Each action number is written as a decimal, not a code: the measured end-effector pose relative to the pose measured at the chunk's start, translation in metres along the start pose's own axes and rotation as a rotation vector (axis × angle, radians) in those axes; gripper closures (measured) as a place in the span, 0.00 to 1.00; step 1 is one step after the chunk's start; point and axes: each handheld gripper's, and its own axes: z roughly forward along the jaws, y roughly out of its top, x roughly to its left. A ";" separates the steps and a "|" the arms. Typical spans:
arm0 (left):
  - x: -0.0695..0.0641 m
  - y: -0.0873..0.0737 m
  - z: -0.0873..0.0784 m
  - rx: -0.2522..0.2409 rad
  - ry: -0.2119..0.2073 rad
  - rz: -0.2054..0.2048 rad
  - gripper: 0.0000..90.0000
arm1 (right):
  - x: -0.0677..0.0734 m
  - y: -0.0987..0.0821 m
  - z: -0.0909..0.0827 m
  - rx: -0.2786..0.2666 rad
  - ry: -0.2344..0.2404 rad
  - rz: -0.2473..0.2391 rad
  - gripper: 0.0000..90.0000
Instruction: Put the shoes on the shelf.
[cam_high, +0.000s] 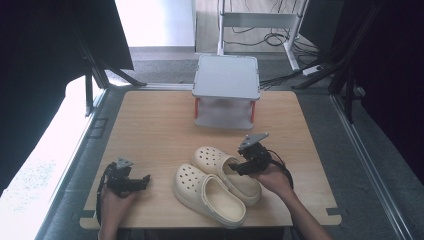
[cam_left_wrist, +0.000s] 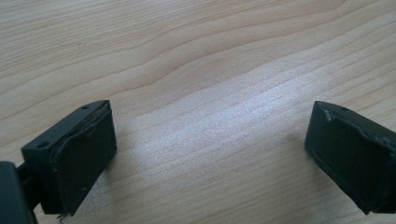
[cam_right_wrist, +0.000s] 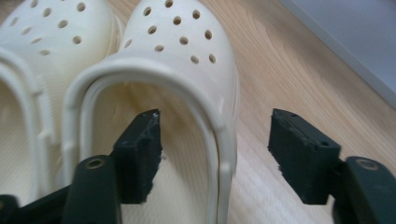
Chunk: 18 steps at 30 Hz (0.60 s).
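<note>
- The right gripper (cam_high: 239, 169) sits over the right clog (cam_high: 227, 172), at that shoe's outer rim.
- In the right gripper view, one jaw stands inside the right clog (cam_right_wrist: 187, 70), the other outside it over the table (cam_right_wrist: 280, 84), the rim between them.
- The left clog (cam_high: 207, 194) lies just beside it, between the two grippers.
- The left gripper (cam_high: 145, 178) is left of both clogs, over bare table (cam_left_wrist: 210, 70).
- The box (cam_high: 226, 91) stands behind the right gripper, well apart.

Left gripper (cam_high: 145, 178) jaws wide, hand low; right gripper (cam_high: 235, 169) jaws parted.
</note>
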 end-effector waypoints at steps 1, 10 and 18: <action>0.000 0.000 0.000 0.000 0.000 0.000 0.02 | 0.000 -0.002 -0.003 -0.003 0.005 0.003 0.32; 0.000 0.000 0.000 0.002 0.000 0.003 0.02 | 0.005 -0.016 -0.033 -0.027 0.081 0.048 0.26; 0.000 0.000 0.000 0.002 0.000 0.003 0.02 | 0.024 -0.019 -0.037 -0.022 0.139 0.026 0.24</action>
